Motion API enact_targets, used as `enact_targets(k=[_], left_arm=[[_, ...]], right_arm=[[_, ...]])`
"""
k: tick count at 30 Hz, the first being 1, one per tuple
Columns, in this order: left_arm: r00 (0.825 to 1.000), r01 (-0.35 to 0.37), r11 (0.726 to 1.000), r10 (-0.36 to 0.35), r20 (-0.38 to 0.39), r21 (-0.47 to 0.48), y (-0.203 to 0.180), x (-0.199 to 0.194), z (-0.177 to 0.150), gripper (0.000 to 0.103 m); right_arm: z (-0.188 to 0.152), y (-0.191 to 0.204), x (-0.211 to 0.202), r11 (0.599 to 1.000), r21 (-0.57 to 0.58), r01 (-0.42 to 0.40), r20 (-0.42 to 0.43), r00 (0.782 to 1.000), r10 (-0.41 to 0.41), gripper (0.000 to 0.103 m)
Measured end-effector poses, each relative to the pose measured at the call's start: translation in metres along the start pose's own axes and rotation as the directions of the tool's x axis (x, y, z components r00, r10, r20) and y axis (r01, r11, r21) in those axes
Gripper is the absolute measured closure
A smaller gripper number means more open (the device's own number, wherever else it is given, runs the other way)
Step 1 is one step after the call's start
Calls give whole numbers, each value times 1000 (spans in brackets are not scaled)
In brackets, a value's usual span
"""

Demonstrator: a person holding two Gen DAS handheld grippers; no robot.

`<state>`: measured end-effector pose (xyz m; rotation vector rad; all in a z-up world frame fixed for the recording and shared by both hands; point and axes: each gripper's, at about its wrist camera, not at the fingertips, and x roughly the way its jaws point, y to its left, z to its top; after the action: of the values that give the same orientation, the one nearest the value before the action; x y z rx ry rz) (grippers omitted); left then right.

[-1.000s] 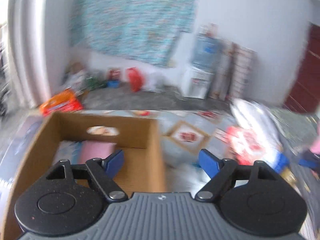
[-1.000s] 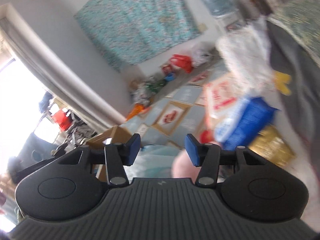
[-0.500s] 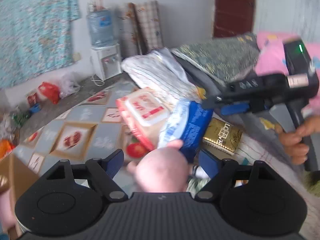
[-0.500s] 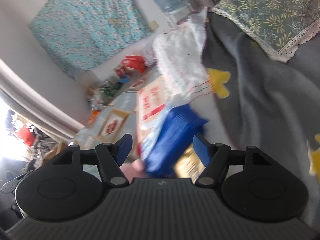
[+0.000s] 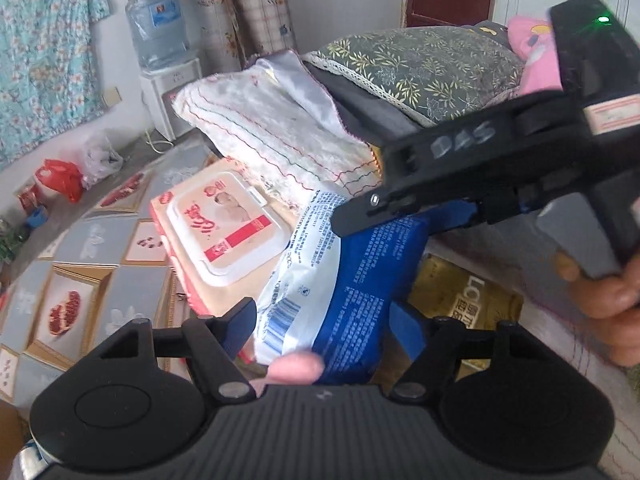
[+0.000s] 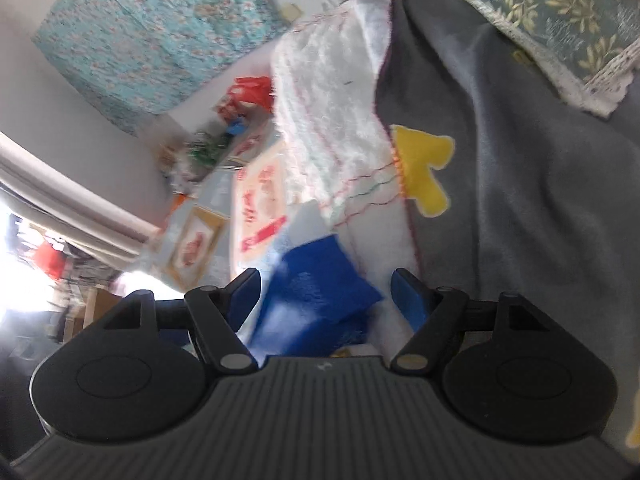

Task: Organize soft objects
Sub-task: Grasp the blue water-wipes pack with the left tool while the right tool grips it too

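Setting: patterned floor mat (image 5: 100, 240) beside grey fleece bedding (image 6: 520, 220) was shown.
Task item: soft blue-and-white plastic pack (image 5: 344, 280) was propped against a pink lidded wipes packet (image 5: 224, 232), near a white fluffy towel (image 5: 272, 128).
Left gripper (image 5: 324, 330): jaws, just narrowed, were held apart astride the pack, pads not pressing.
Right gripper (image 6: 326, 292): jaws, just widened, were held apart astride the pack's far end.
Risk: slick crinkly film could be squeezed out sideways if pinched unevenly.
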<state>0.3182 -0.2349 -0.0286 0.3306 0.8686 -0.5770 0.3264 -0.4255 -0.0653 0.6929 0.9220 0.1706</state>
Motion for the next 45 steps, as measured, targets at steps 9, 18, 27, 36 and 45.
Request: enact_targets(k=[9, 18, 27, 36, 45], left_arm=[[1000, 19, 1000, -19, -22, -16, 1, 10, 6, 26], [1000, -6, 999, 5, -31, -45, 4, 10, 10, 22], [1000, -1, 995, -1, -17, -101, 14, -1, 9, 41], [998, -6, 994, 13, 57, -113, 16, -34, 9, 53], [978, 99, 981, -64, 200, -170, 24, -96, 5, 53]], right_arm=[[1, 6, -2, 988, 51, -144, 2, 990, 144, 30], [0, 25, -4, 977, 44, -209, 22, 978, 208, 30], [-4, 34, -9, 966, 37, -257, 28, 966, 256, 30], [-9, 49, -31, 945, 32, -326, 61, 944, 324, 30], [-21, 73, -99, 899, -74, -431, 190, 879, 437, 30]])
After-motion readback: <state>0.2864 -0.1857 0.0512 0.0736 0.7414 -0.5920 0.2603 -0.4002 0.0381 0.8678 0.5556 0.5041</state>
